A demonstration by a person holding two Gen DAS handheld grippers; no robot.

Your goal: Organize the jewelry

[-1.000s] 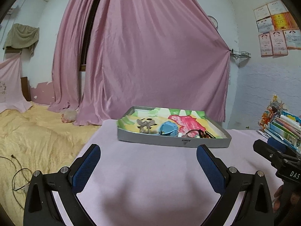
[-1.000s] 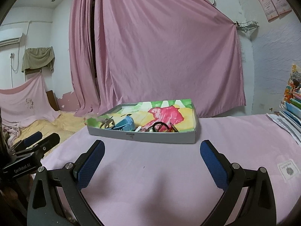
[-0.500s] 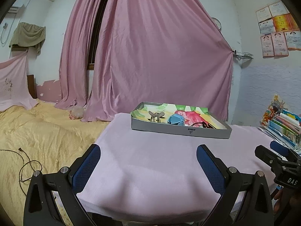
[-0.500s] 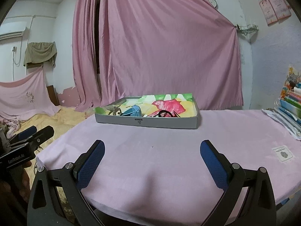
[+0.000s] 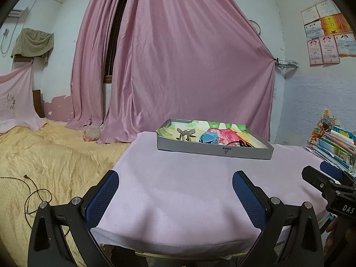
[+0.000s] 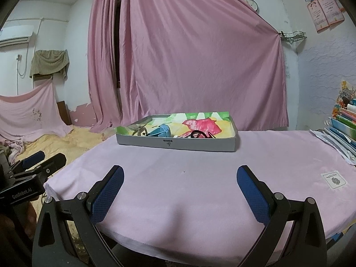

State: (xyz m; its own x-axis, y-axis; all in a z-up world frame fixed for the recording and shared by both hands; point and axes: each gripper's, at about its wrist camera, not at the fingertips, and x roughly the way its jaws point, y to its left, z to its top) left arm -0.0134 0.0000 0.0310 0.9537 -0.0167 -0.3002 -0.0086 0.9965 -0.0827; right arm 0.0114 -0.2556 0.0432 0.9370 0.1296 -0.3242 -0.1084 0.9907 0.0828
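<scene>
A table (image 6: 200,178) draped in pink cloth is seen filling the foreground of both wrist views, and nothing is laid out on its near half. At its far edge a shallow grey tray (image 5: 213,150) lined with bright floral paper is set, and all the jewelry in sight is gathered inside it: a beige claw clip (image 5: 185,134) at the left, a blue case-like piece (image 5: 208,138) in the middle, and a tangle of dark cords or bands (image 6: 201,134) at the right. Whether sorting is finished or not begun cannot be judged from this; the pieces are judged to lie loosely, not arranged.

The left gripper (image 5: 175,187) and the right gripper (image 6: 180,183) are both held wide apart and empty, short of the table's near edge and well apart from the tray.

"GenRobot.AI" is read on the left tool's body in the right view, "DAS" on the right tool's in the left view. A small dark mark on the tray's front wall and a white tag (image 6: 333,179) on the cloth are too small to be read.
</scene>
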